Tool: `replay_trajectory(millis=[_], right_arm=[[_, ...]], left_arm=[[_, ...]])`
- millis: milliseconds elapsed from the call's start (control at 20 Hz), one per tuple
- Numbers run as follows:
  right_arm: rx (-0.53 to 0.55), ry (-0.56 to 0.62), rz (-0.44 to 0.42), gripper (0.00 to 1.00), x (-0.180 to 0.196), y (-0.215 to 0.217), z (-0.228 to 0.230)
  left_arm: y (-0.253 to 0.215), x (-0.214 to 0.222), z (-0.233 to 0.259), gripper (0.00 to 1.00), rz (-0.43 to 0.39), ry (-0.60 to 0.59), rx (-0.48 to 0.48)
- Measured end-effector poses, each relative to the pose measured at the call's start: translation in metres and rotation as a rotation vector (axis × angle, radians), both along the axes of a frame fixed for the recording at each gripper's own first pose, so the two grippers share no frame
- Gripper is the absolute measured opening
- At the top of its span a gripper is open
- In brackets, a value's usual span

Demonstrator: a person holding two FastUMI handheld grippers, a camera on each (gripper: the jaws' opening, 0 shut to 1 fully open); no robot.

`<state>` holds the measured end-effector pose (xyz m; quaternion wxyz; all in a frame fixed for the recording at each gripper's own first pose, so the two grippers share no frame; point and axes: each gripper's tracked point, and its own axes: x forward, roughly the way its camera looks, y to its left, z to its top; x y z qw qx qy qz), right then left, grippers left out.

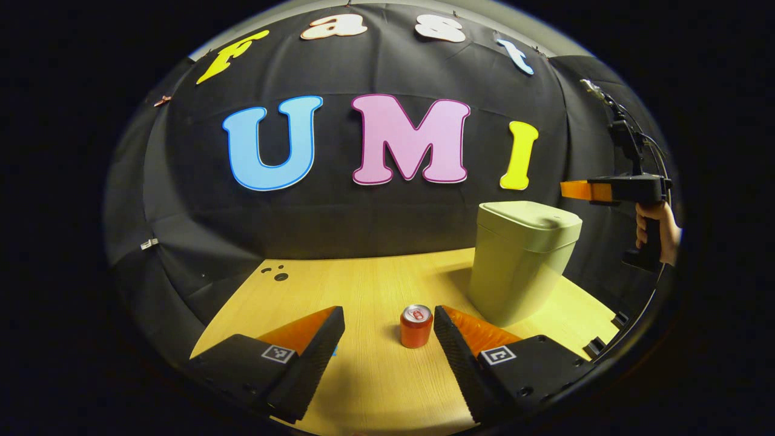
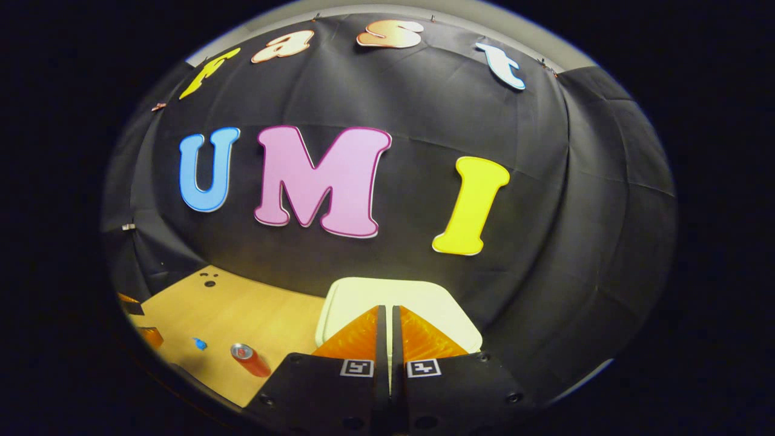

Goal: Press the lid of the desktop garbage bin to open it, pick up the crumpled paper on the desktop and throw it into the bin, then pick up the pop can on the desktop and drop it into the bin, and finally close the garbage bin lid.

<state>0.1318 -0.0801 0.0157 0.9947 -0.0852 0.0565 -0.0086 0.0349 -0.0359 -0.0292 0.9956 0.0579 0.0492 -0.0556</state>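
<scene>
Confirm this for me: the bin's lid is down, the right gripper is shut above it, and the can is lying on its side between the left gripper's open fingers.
One thing is wrong: the can is standing upright, not lying on its side, as the left gripper view shows. The rest holds: the bin has its lid down, the right gripper is shut above it, and the left gripper is open around the can.

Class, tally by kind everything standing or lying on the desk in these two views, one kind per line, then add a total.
Bins: 1, pale green, lid shut
Cans: 1, red, upright
Small blue bits: 1, too small to identify
Total: 3
</scene>
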Motion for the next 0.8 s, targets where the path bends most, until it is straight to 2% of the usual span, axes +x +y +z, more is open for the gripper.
replay_trajectory(millis=[600,800], right_arm=[[0.063,0.115,-0.033,0.05,0.025,-0.02,-0.042],[0.099,0.121,-0.035,0.06,0.029,-0.022,-0.043]], left_arm=[[0.006,0.002,-0.005,0.95,0.014,0.02,-0.005],[0.007,0.002,-0.008,0.95,0.019,0.03,-0.011]])
